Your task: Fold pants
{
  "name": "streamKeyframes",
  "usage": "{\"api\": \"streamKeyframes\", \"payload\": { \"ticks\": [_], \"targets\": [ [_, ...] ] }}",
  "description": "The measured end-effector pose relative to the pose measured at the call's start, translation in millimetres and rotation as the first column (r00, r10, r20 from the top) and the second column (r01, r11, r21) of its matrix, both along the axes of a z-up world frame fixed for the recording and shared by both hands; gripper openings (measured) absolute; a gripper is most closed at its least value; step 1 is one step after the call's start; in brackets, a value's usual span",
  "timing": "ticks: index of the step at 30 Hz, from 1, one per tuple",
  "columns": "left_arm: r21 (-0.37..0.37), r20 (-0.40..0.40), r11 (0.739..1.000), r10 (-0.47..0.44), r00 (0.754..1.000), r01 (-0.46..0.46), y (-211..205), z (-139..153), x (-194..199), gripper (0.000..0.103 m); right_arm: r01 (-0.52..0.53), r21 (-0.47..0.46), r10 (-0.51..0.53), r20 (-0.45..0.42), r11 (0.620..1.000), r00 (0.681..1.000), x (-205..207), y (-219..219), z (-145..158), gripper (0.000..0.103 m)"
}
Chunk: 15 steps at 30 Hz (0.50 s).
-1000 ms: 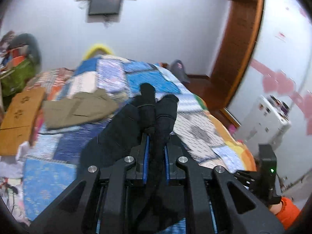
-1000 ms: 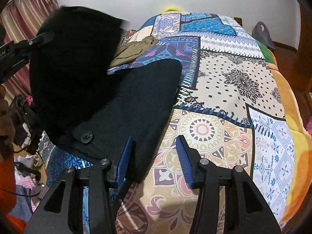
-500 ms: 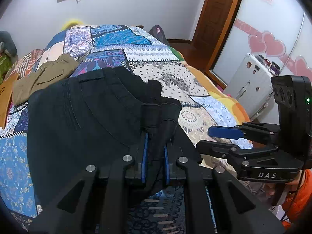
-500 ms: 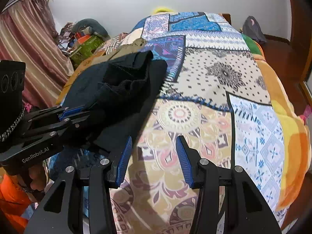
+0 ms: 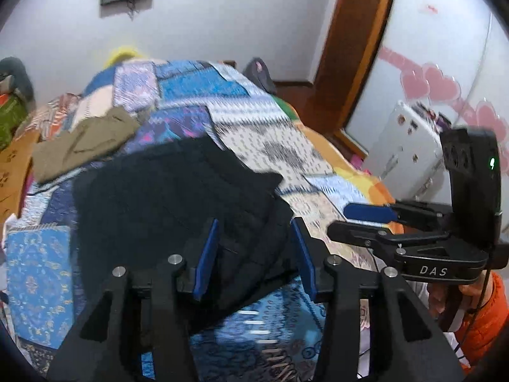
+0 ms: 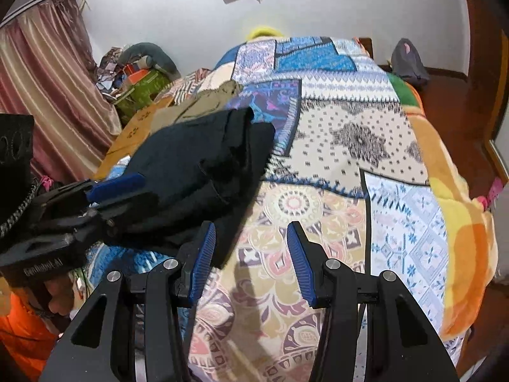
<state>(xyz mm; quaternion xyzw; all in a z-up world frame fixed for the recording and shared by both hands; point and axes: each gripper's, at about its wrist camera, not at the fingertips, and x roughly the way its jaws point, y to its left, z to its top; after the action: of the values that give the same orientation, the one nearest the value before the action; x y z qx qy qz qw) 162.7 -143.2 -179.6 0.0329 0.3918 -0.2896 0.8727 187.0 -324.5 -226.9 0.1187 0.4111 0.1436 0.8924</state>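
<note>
Lying in a loose heap on the near part of the patchwork bed point(image 6: 366, 146), the black pants point(image 5: 178, 203) look already doubled over at least once: several layers overlap, and a thick rumpled ridge runs along the side nearest the right gripper point(image 6: 251, 264). Both tools are empty. The left gripper point(image 5: 254, 254) has its jaws spread wide, hovering at the near edge of the cloth with nothing pinched between the blue pads point(image 5: 205, 258). The right one is just as wide open, poised over bare quilt just beside the pants' right edge.

My judgement is that this fabric is soft, limp and fairly heavy for cloth, probably a denim or thick cotton. It will sag and drag rather than hold a shape, and stacked layers may slide apart if only the top one is caught. The safest hold is probably a deep bite on the thick folded edge or a corner, taking all layers together. An olive garment point(image 5: 82, 143) lies farther back, apart from the pants.
</note>
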Motion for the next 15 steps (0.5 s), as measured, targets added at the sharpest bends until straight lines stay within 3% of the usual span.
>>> {"api": "streamKeyframes", "payload": {
  "ticks": [3,6,9,15],
  "targets": [
    [-0.009,0.035,0.998,0.068,0.997,-0.067,26.8,12.8,9.8,0.046,-0.02,-0.006,0.02,0.032,1.0,0.999,4.9,8.5,10.4,0.044],
    [0.029,0.042,0.988,0.147,0.988,-0.148,54.8,12.2,26.7,0.046,-0.056,-0.008,0.056,0.061,0.998,0.997,13.1,22.4,18.0,0.044],
    [0.084,0.025,0.97,0.225,0.974,-0.227,83.9,-1.7,44.3,0.046,-0.094,-0.011,0.094,0.075,0.996,0.993,21.2,38.7,20.3,0.044],
    [0.178,-0.044,0.943,0.293,0.955,-0.281,122.0,-44.9,69.2,0.046,-0.153,-0.027,0.154,0.038,0.988,0.987,35.8,68.7,2.2,0.044]
  ]
}}
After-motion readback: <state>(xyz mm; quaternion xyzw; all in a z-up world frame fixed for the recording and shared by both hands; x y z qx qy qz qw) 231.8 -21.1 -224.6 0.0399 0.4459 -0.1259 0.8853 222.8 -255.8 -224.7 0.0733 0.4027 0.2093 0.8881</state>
